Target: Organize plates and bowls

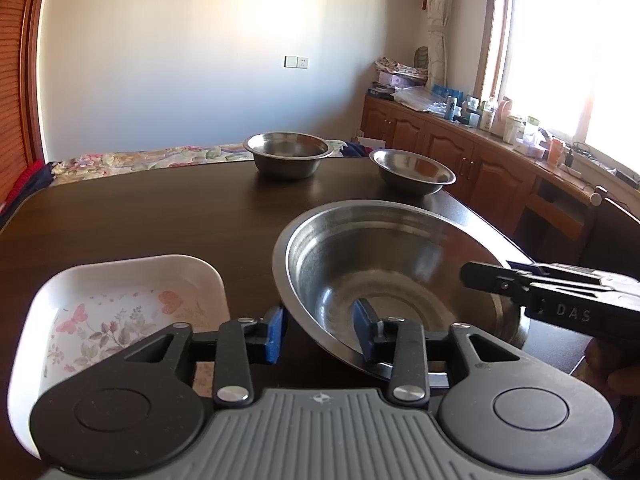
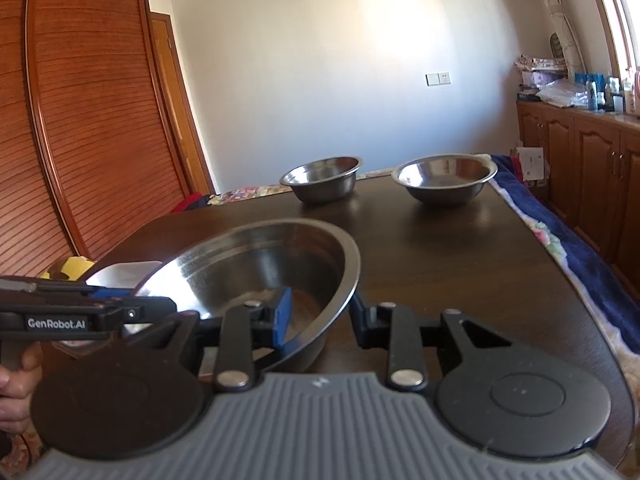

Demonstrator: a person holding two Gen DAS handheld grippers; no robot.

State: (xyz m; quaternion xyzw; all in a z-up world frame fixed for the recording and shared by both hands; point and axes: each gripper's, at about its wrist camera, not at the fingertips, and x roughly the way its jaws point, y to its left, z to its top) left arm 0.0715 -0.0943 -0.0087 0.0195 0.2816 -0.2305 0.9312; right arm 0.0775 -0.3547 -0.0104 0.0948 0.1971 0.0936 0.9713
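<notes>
A large steel bowl (image 1: 400, 264) hangs tilted just over the near part of the dark table (image 1: 160, 220). My left gripper (image 1: 320, 332) is shut on its near-left rim, one blue pad outside and one inside. My right gripper (image 2: 320, 318) is shut on the opposite rim of the large steel bowl (image 2: 260, 268), and its tip (image 1: 466, 276) shows side-on from the right. A white floral rectangular plate (image 1: 120, 304) lies to the left of the bowl. Two smaller steel bowls (image 1: 288, 152) (image 1: 412, 170) stand at the far edge.
Beyond the table lies a bed with a floral blanket (image 1: 140, 158). Wooden cabinets (image 1: 460, 148) topped with bottles and clutter line the right wall. A slatted wooden wardrobe (image 2: 80, 120) stands at the left. A hand (image 2: 16, 376) holds the left gripper's handle.
</notes>
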